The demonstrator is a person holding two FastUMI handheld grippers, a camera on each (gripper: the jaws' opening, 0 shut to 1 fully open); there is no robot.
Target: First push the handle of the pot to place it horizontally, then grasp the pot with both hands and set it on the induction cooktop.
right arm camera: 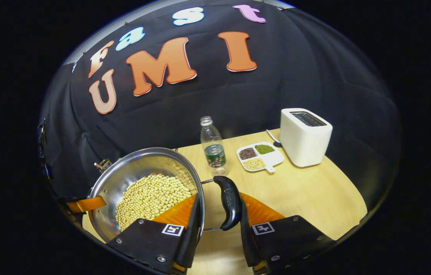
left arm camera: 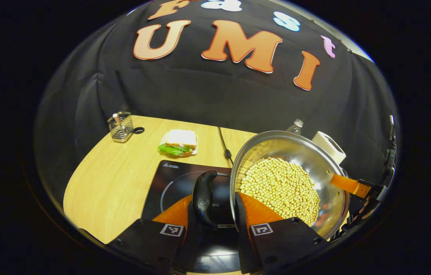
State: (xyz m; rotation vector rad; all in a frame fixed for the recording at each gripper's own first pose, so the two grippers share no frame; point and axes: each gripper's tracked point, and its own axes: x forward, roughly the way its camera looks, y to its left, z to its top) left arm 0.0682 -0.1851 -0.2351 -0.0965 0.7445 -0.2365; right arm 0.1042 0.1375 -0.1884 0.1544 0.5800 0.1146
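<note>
While the steel pot (left arm camera: 295,179) hung tilted above the desk (left arm camera: 123,183), its bowl part-filled with pale soybeans (left arm camera: 280,191), each gripper held one of its black side handles. In the left gripper view the left gripper (left arm camera: 215,214) had its jaws closed around the near handle (left arm camera: 204,196), one finger outside the handle, the other against the pot's rim. Below and behind that handle lay the black induction cooktop (left arm camera: 169,183), with the pot partly over it and raised off its surface. A sandwich on a plate (left arm camera: 179,143), a wire basket (left arm camera: 120,126) and a black cable (left arm camera: 224,145) sat further back on the desk.

In the right gripper view the right gripper (right arm camera: 217,217) had its jaws gripping the opposite handle (right arm camera: 230,206), one finger pressed by the rim, the other on the handle's outer side. Beyond it stood a plastic water bottle (right arm camera: 212,147), a white divided dish of beans (right arm camera: 259,157) and a white toaster (right arm camera: 305,137), all well apart from the pot
</note>
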